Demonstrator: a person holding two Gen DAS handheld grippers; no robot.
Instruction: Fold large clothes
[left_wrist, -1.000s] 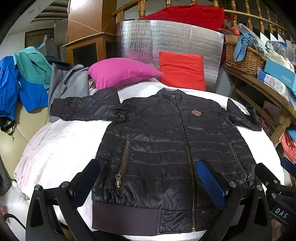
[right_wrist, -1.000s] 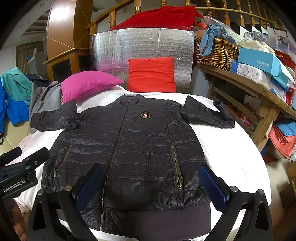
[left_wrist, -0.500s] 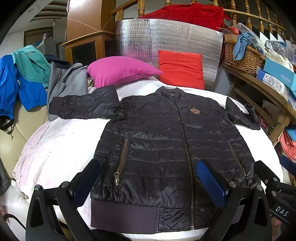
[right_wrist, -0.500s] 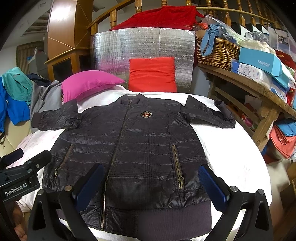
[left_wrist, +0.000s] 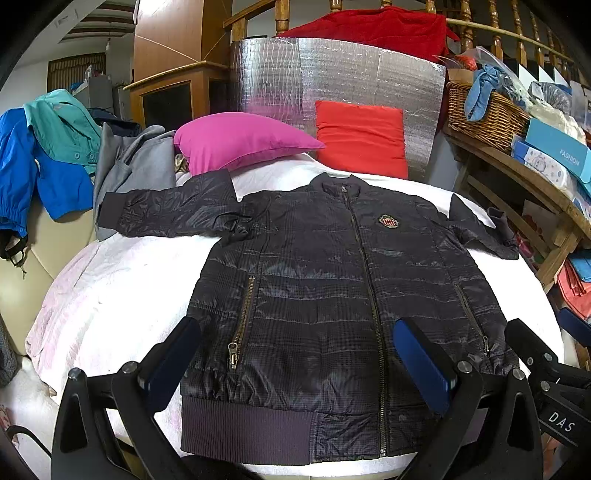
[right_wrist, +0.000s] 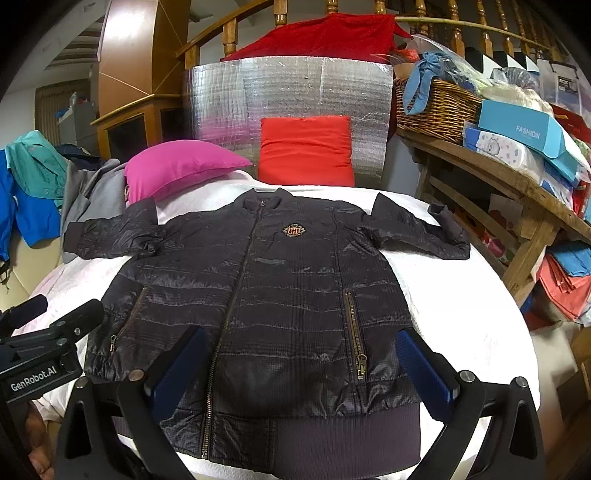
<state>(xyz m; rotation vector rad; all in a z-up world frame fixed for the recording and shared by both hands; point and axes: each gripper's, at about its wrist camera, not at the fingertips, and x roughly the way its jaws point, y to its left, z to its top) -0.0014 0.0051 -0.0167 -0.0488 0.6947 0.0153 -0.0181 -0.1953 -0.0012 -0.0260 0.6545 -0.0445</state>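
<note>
A black quilted jacket is lying face up and zipped, filling the middle of both views, spread on a round surface under a white cover. Its collar is pointing toward the top of the frame and its ribbed hem is sitting nearest me at the bottom. One sleeve is stretching toward the left edge; the other sleeve is reaching right, its cuff curled up.

I am judging that folding has not begun, so the first move is bringing a sleeve across the chest. To do it well, I am planning to pinch each sleeve near the cuff, lift only slightly, and lay it flat so the slippery shell is not bunching.

My left tool is hovering wide apart above the hem in the lower frame, gripping nothing. My right tool is likewise spread wide over the hem, empty.

A pink pillow and a red cushion are sitting beyond the collar, upper centre.
</note>
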